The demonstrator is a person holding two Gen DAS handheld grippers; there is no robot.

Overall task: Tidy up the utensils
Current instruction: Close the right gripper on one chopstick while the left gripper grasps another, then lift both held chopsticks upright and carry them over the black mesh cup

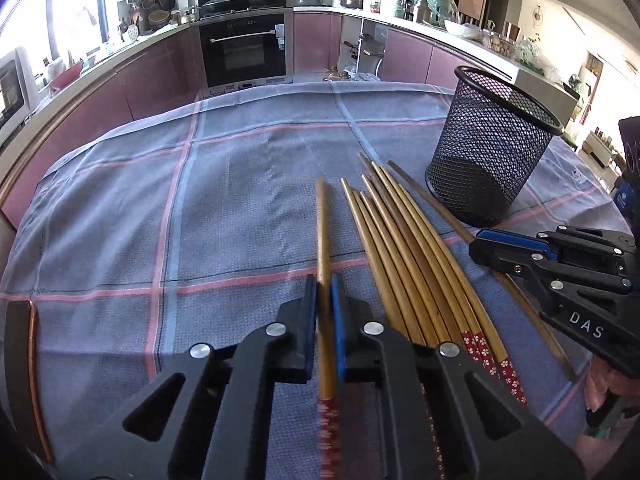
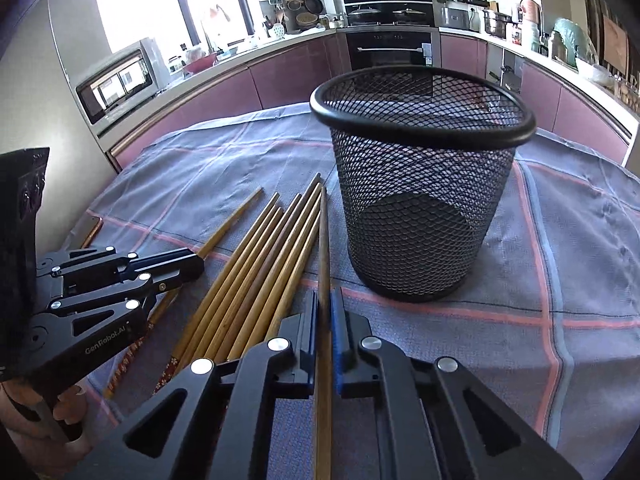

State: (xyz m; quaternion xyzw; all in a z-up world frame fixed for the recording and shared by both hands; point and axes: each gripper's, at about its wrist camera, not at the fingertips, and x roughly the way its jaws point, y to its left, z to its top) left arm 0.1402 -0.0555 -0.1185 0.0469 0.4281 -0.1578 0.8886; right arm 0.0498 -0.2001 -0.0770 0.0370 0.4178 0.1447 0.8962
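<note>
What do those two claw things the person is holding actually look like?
Both are matte black, angular linkages with triangular cut-outs and round silver rivets. The left claw and right claw each have flat fingers faced with blue pads. White lettering shows on their sides: "DAS" on the right one, "GenRobot.AI" on the left. No cables are visible.

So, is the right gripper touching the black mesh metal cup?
Apart. In the right wrist view the right gripper, shut on one wooden chopstick, stops short of the black mesh metal cup; checked tablecloth shows between them.

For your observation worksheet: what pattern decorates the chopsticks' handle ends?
Red with small white flowers on the chopsticks' handle ends; clearest in the left wrist view.
</note>
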